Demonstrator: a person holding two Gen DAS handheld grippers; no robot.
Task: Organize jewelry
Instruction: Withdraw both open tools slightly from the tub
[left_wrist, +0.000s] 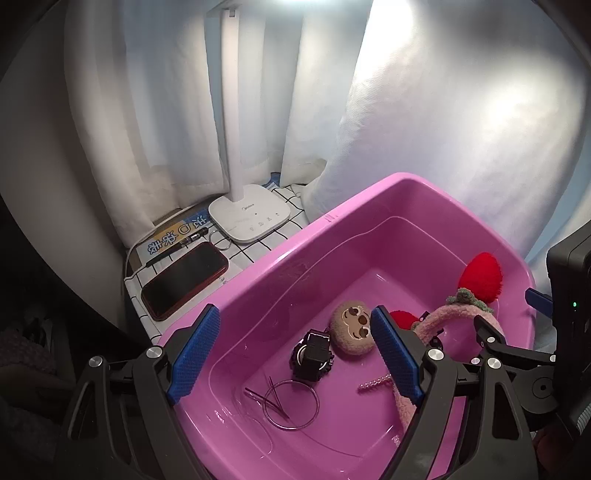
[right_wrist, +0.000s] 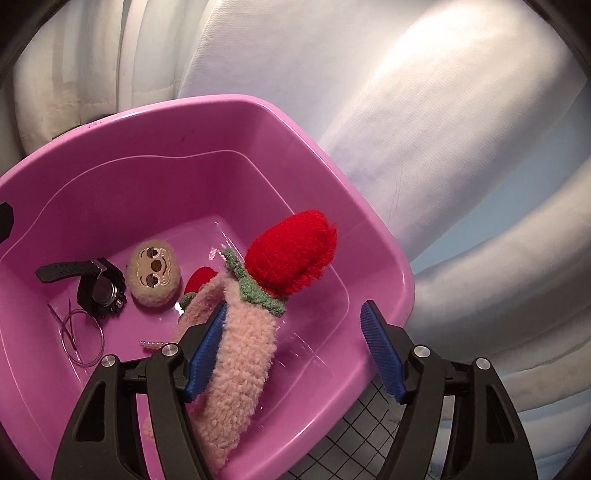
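With both the left gripper (left_wrist: 297, 354) and right gripper (right_wrist: 295, 354) spread wide, the fuzzy headband (right_wrist: 240, 354) leaning on one blue pad could snag and lift from the pink tub (right_wrist: 369, 229).

Each handheld gripper, the left gripper (left_wrist: 295, 349) and the right gripper (right_wrist: 295, 347), is built on a matte black plastic frame with triangular cut-outs in its two arms and round silver screw heads at the pivots. Each finger carries a long rectangular blue pad (left_wrist: 195, 354) with a fine knurled grid texture on its inner face; the same blue pads (right_wrist: 380, 352) are fitted on the right unit. In the left wrist view, the right unit shows a black boxy housing (left_wrist: 570, 295) with a small green indicator light and a further blue pad end projecting beside it.
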